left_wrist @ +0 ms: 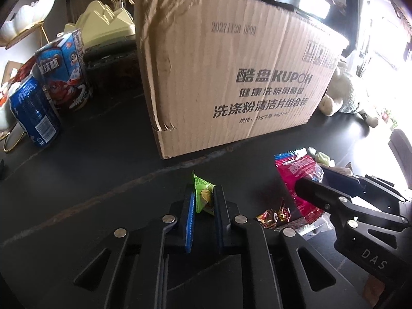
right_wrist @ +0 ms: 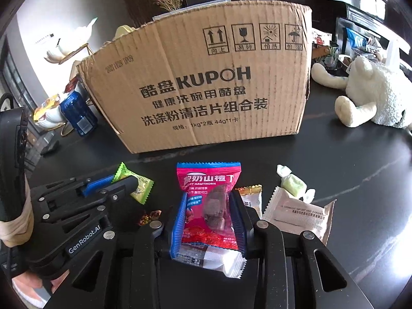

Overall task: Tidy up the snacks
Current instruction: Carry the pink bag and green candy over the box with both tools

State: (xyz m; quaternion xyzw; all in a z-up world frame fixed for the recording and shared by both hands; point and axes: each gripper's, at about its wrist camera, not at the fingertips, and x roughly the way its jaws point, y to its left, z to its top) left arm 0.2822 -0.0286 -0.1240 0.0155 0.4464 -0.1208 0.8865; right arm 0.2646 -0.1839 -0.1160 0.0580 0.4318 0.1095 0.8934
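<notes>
left gripper (left_wrist: 204,200): clamped on green snack packet (left_wrist: 203,193)
right gripper (right_wrist: 207,206): clamped on red hawthorn pack (right_wrist: 208,195)
advice: both needed lifting clear over the cardboard box (right_wrist: 195,82) rim.

Snacks and other things on the dark table, counted

One cardboard box (right_wrist: 206,82), one blue can (left_wrist: 34,110), one blue carton (left_wrist: 64,69), one plush toy (right_wrist: 373,97). Wrapped snacks: one green packet (left_wrist: 203,193), one red packet (right_wrist: 208,206), one white packet (right_wrist: 296,213), one pale green candy (right_wrist: 293,186), one gold-red candy (left_wrist: 273,215), one small orange-edged packet (right_wrist: 251,198).
</notes>
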